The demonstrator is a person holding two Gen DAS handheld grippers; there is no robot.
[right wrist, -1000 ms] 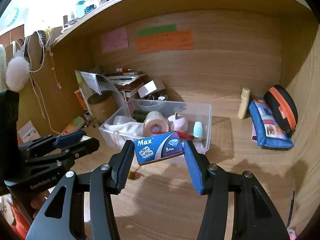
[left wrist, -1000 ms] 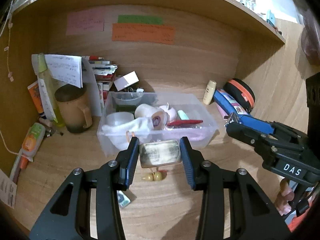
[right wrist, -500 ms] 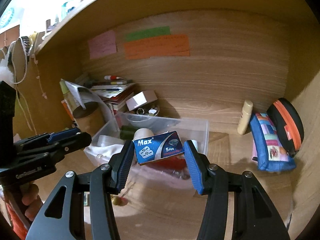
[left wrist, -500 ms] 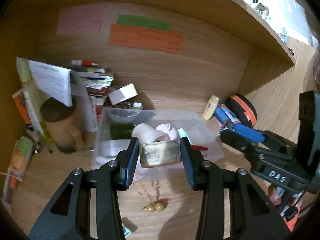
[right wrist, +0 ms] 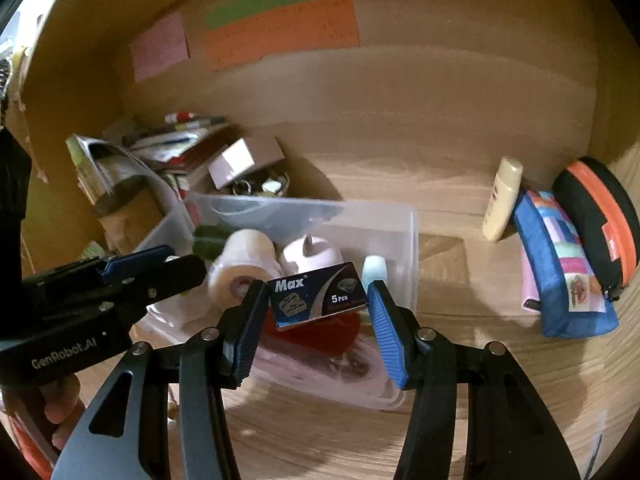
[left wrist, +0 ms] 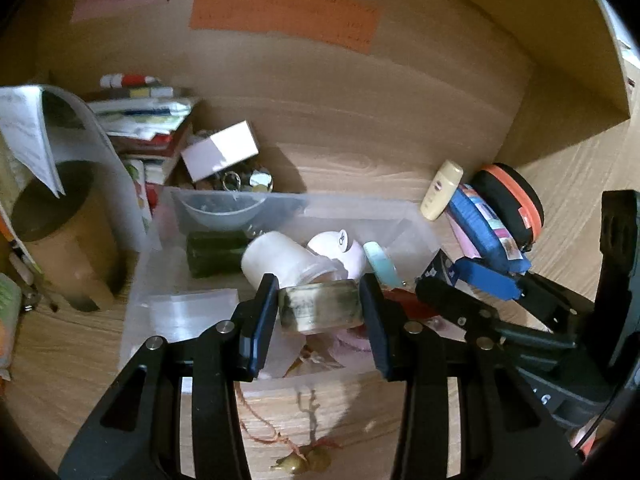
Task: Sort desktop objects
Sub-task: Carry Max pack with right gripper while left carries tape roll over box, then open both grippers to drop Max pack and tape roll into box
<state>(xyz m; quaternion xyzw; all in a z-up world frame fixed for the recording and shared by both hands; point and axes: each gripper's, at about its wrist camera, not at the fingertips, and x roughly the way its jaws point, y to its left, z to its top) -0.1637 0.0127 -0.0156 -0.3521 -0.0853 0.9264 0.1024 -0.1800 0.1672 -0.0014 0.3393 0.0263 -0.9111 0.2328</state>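
My left gripper [left wrist: 320, 308] is shut on a small clear case with greenish printed paper inside [left wrist: 320, 309], held over the front of the clear plastic bin [left wrist: 416, 222]. My right gripper [right wrist: 316, 298] is shut on a blue "Max" blade box [right wrist: 316, 294], also above that bin [right wrist: 408, 240]. Inside the bin lie a roll of white tape [left wrist: 280, 260], a pink piggy figure [right wrist: 312, 254], a mint-capped tube [right wrist: 374, 268], a dark green item [left wrist: 216, 252] and a red item [right wrist: 328, 334]. The right gripper's blue fingers [left wrist: 484, 280] show at the right of the left wrist view.
A brown mug [left wrist: 64, 240], stacked books [left wrist: 148, 128] and a white box [left wrist: 220, 150] crowd the left back. A cream bottle [right wrist: 502, 200], a blue pouch [right wrist: 564, 272] and a black-orange case [right wrist: 608, 220] stand at the right. A small charm on red string [left wrist: 304, 460] lies before the bin.
Both grippers have moved forward and down toward the bin, each keeping its object; the bin now fills more of both views.
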